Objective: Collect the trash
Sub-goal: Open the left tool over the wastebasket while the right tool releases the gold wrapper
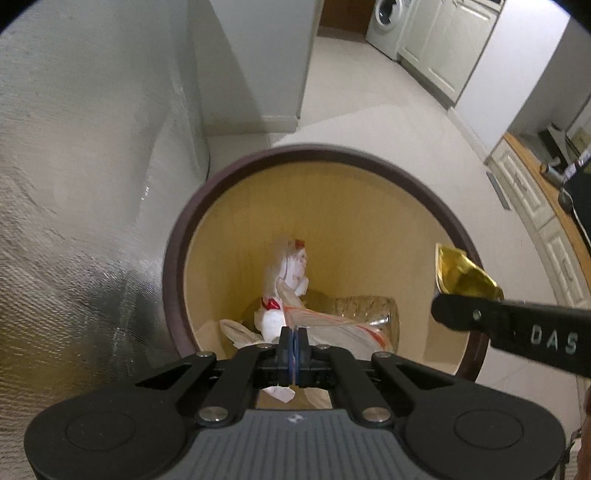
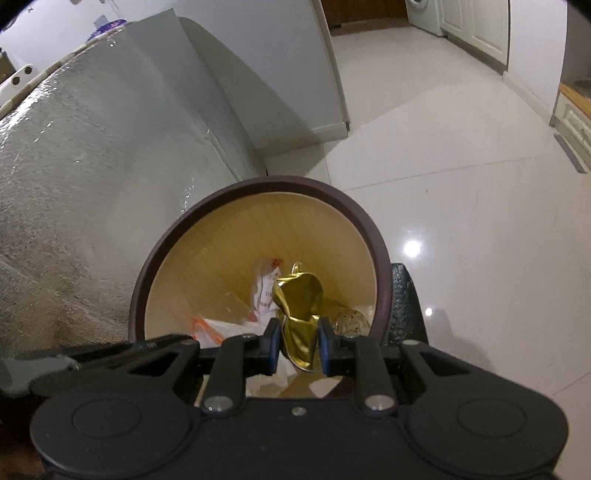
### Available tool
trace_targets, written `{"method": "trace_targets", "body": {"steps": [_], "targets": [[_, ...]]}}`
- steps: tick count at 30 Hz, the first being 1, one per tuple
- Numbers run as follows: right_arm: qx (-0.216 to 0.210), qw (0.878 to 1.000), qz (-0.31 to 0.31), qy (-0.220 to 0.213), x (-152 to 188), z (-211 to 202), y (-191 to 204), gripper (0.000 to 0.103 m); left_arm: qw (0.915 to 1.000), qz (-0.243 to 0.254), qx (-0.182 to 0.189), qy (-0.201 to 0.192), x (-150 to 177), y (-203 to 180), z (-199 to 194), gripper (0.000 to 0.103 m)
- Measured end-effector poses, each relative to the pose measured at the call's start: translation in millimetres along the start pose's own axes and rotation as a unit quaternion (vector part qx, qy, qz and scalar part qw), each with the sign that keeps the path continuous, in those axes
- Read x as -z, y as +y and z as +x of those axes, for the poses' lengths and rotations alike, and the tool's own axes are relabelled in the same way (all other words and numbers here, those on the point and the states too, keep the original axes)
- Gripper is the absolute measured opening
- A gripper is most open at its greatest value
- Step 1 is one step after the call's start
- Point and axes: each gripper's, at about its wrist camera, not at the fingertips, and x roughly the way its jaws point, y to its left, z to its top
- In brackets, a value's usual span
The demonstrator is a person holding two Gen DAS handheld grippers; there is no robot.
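A round bin (image 1: 258, 158) with a dark brown rim and tan inside stands on the floor; it also shows in the right wrist view (image 2: 207, 199). Both grippers hover over its mouth. My left gripper (image 1: 294, 334) is shut on a white and red plastic wrapper (image 1: 291, 269) that sticks up from its jaws. My right gripper (image 2: 295, 332) is shut on a crumpled gold foil wrapper (image 2: 299, 306); the foil also shows in the left wrist view (image 1: 461, 273), at the bin's right rim. More wrappers (image 1: 365, 314) lie at the bottom of the bin.
A silver textured wall-like surface (image 1: 74, 184) stands close on the left of the bin. A white appliance (image 2: 295, 74) stands behind it. Light tiled floor (image 2: 461, 184) spreads to the right. Cabinets and a washing machine (image 1: 388, 26) are far back. A dark object (image 2: 402, 295) sits by the bin's right side.
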Motion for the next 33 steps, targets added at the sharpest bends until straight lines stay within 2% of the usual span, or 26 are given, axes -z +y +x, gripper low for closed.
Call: {"method": "trace_targets", "body": {"steps": [7, 14, 15, 19, 21, 24, 28, 29, 33], "targets": [[-0.001, 1.0, 0.005, 0.009, -2.2, 13.7, 1.0, 0.022, 0.9999, 0.004, 0.006, 0.014, 1.8, 1.4, 17.0, 0.001], [0.0, 1.0, 0.024, -0.003, -12.8, 26.9, 2.6, 0.022, 0.9998, 0.008, 0.015, 0.015, 2.1, -0.4, 24.1, 0.008], [0.001, 1.0, 0.021, -0.008, -14.5, 27.6, 4.3, 0.022, 0.9998, 0.009, 0.016, 0.013, 2.3, -0.8, 24.1, 0.01], [-0.007, 0.999, 0.02, -0.03, -21.0, 29.2, 9.2, 0.024, 0.9997, 0.012, 0.018, 0.007, 1.7, -1.7, 22.8, 0.035], [-0.007, 0.999, 0.023, -0.03, -21.0, 30.5, 9.2, 0.034, 0.9998, 0.015, 0.014, 0.006, 2.8, -3.1, 23.4, 0.038], [-0.002, 1.0, 0.014, -0.023, -17.4, 32.6, 9.4, 0.036, 0.9997, 0.022, 0.012, 0.007, 4.6, -7.5, 24.2, 0.042], [0.004, 1.0, 0.006, -0.008, -10.1, 33.0, 6.7, 0.037, 0.9995, 0.028, 0.012, 0.005, 5.3, -11.7, 22.4, 0.055], [0.003, 1.0, 0.004, -0.006, -10.6, 33.9, 5.0, 0.038, 0.9996, 0.028, 0.01, 0.005, 6.0, -11.8, 21.5, 0.059], [0.004, 1.0, -0.006, -0.004, -9.9, 27.5, 3.6, 0.046, 0.9997, 0.022, 0.01, 0.001, 5.0, -13.0, 18.0, 0.063]]}}
